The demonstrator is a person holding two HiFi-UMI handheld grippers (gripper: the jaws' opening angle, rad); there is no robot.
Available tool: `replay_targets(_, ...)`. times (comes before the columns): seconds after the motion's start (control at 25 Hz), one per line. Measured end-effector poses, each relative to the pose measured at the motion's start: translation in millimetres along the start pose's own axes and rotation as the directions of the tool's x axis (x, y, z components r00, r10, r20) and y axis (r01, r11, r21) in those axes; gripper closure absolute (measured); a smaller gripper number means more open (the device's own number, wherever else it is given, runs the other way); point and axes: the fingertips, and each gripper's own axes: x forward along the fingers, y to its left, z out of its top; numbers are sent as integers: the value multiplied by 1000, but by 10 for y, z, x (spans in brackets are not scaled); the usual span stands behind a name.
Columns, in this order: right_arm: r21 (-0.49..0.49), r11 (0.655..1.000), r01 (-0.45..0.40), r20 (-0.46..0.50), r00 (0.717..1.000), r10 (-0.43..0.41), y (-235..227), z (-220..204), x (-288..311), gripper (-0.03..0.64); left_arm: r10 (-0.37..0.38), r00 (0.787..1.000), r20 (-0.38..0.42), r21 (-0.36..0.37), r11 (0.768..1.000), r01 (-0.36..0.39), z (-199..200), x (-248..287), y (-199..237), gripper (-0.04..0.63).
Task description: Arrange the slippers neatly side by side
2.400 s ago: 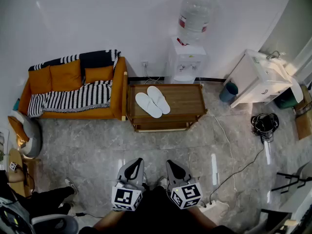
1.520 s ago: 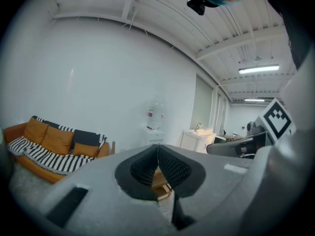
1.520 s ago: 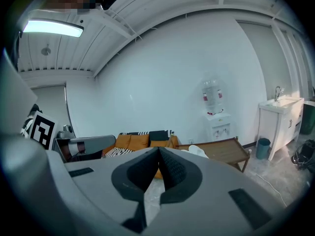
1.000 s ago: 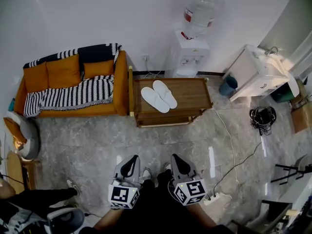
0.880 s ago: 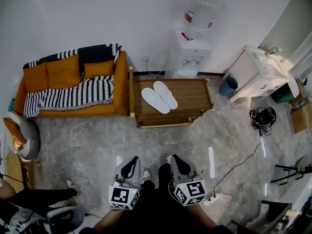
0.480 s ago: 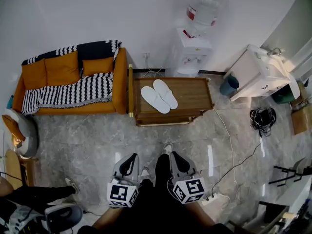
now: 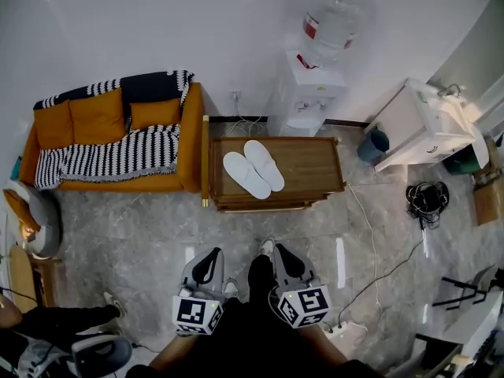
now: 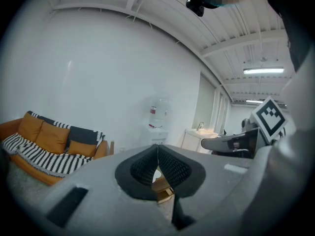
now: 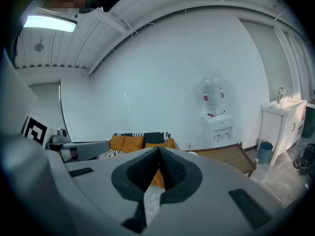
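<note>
An orange sofa (image 7: 118, 144) stands at the left, against the wall. Low in the head view, the left hand-held gripper (image 7: 209, 262) is clenched, its jaws pressed together with nothing between them. Ahead of it and well apart, the two white slippers (image 7: 253, 170) lie on the left half of the wooden surface (image 7: 311, 168), touching along their length and set at a slant to its edges. They look thin, light and floppy, probably soft cloth over a foam sole, so a pinch should bend rather than harm them. The heel rim or the outer sole edge seems the firmest place to take hold. The right hand-held gripper (image 7: 282, 260) is likewise clenched on nothing.
</note>
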Motion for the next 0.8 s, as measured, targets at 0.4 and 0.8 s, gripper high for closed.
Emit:
replay_targets(0.4, 11, 999, -31, -26, 999, 31, -674, 285, 506, 604, 8, 1000, -18, 0, 1000, -8, 207, 839, -88, 578)
replay_targets(0.8, 24, 996, -89, -88, 992, 90, -1416, 457, 943, 604, 47, 998, -28, -15, 999, -47, 436, 1756, -310, 578)
